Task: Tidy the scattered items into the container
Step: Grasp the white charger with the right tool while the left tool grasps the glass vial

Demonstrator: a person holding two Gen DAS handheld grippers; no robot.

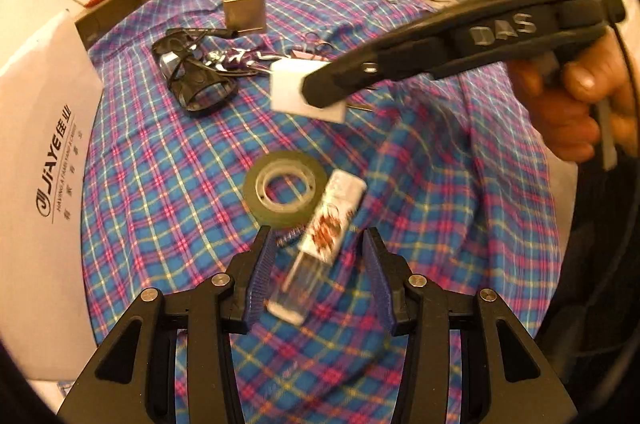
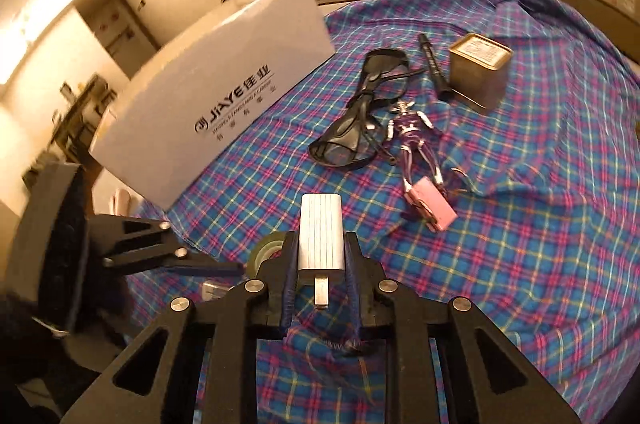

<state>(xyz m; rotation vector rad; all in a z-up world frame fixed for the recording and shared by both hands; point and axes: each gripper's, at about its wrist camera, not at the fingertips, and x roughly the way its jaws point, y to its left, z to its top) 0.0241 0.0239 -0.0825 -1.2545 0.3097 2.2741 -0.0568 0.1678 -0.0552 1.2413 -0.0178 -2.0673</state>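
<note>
My left gripper (image 1: 318,278) hangs spread wide over a lighter-like tube (image 1: 320,244) on the plaid cloth (image 1: 160,184), not gripping it; a tape roll (image 1: 284,194) touches the tube's far side. My right gripper (image 2: 322,264) is clenched on a white charger block (image 2: 322,236), lifted above the cloth. Farther off lie glasses (image 2: 352,128), a toy figure (image 2: 416,140), a pink clip (image 2: 434,210) and a metal tin (image 2: 478,72). The white box (image 2: 224,84) stands at the cloth's far edge. Risks, I judge: the block slipping from its narrow hold mid-carry, or my left jaws nudging the tape.
</note>
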